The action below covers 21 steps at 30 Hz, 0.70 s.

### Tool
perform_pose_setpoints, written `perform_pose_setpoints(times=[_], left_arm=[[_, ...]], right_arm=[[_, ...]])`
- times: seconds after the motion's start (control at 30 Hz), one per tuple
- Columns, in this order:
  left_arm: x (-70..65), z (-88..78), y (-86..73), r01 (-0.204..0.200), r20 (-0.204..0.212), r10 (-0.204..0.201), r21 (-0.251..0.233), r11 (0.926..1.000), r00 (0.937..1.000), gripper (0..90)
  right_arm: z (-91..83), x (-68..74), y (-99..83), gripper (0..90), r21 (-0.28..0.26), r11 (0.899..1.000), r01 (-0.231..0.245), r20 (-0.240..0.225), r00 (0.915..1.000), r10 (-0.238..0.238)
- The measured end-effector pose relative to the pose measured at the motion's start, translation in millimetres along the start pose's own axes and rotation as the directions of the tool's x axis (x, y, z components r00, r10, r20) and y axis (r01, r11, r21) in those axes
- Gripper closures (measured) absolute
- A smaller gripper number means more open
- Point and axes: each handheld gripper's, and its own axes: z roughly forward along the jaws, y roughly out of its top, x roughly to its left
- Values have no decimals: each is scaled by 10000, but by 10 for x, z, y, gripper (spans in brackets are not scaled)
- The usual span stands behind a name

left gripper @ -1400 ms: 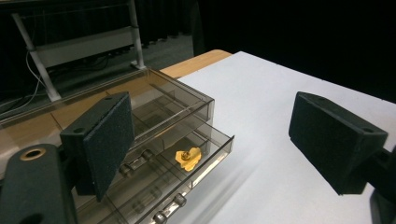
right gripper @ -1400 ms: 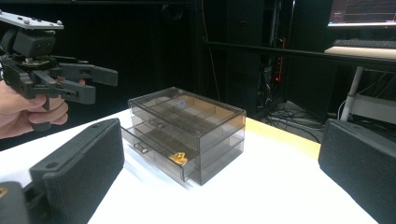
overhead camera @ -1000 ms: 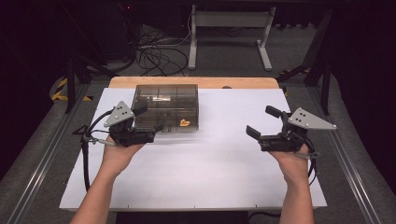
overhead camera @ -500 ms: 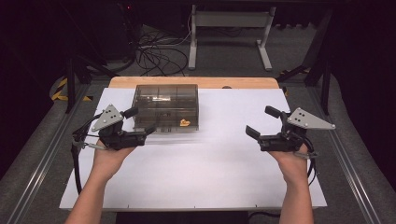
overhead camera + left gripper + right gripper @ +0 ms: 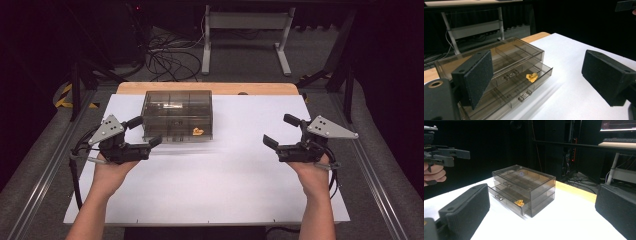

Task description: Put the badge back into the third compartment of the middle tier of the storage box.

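A smoky clear drawer box (image 5: 177, 114) stands on the white sheet, left of centre and toward the back. Its lowest drawer (image 5: 524, 86) is pulled out a little and holds a small orange piece (image 5: 198, 131), which also shows in the left gripper view (image 5: 532, 77) and the right gripper view (image 5: 519, 202). My left gripper (image 5: 145, 132) is open and empty just left of the box's front corner, clear of it. Far out on the right side of the sheet, my right gripper (image 5: 280, 130) is open too, holding nothing and pointing at the box (image 5: 524, 188).
The white sheet (image 5: 235, 190) covers the table, with a wooden strip (image 5: 207, 88) bare along the back edge. Metal rails run along both sides. Cables and a table frame (image 5: 245, 30) lie on the floor beyond.
My left gripper has drawn back to the left and slightly toward the person, away from the box front. The right gripper has stayed put.
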Motion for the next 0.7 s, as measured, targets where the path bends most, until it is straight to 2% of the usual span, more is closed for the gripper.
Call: perform_pose_setpoints(times=[0.5,0.7], left_arm=[[31,-227,-23,-3,-96,1,-177,9998,10000,101],[37,-288,-30,88,-39,-90,-405,9991,10000,99]], right_arm=[[1,-17,-28,1,46,9999,-110,15,9999,110],[0,-21,-40,1,98,9999,-107,47,9999,106]])
